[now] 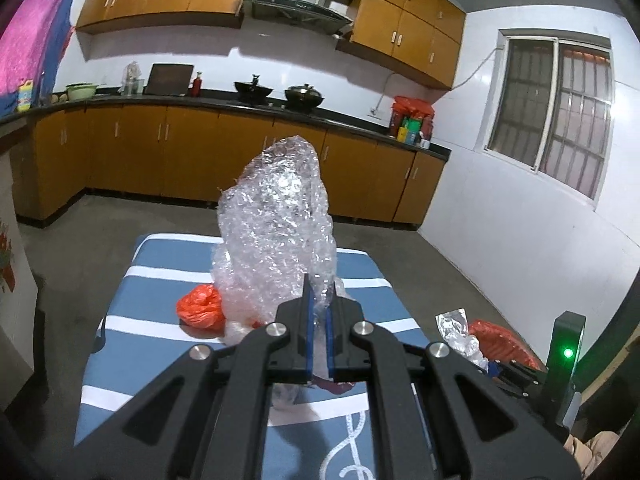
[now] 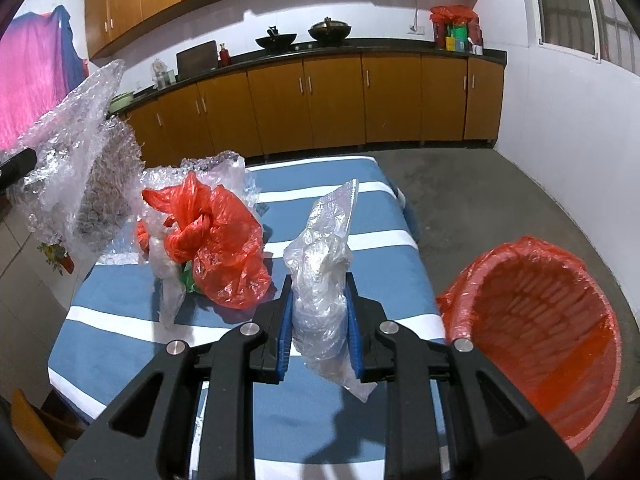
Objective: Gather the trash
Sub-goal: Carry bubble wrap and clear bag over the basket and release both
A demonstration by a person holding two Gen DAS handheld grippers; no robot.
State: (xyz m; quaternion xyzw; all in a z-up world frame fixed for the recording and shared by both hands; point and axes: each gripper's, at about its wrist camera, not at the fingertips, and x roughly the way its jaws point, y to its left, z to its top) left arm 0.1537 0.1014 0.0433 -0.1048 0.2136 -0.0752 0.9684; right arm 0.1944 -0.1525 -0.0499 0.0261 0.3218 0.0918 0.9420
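My left gripper [image 1: 319, 300] is shut on a big sheet of bubble wrap [image 1: 276, 220], held up above the blue striped table [image 1: 160, 304]; the same wrap shows at the left of the right wrist view [image 2: 76, 168]. My right gripper [image 2: 320, 300] is shut on a crumpled clear plastic bag [image 2: 324, 256], above the table's right side. A red plastic bag [image 2: 224, 240] lies on the table among more clear plastic [image 2: 168, 280]; it also shows in the left wrist view [image 1: 200, 306]. A bin lined with a red bag [image 2: 540, 328] stands on the floor to the right of the table.
Kitchen cabinets and a dark counter [image 2: 360, 46] with woks run along the far wall. Grey concrete floor [image 2: 480, 192] lies between table and cabinets. A window [image 1: 560, 120] is on the right wall. A wooden chair corner [image 2: 32, 424] is at the lower left.
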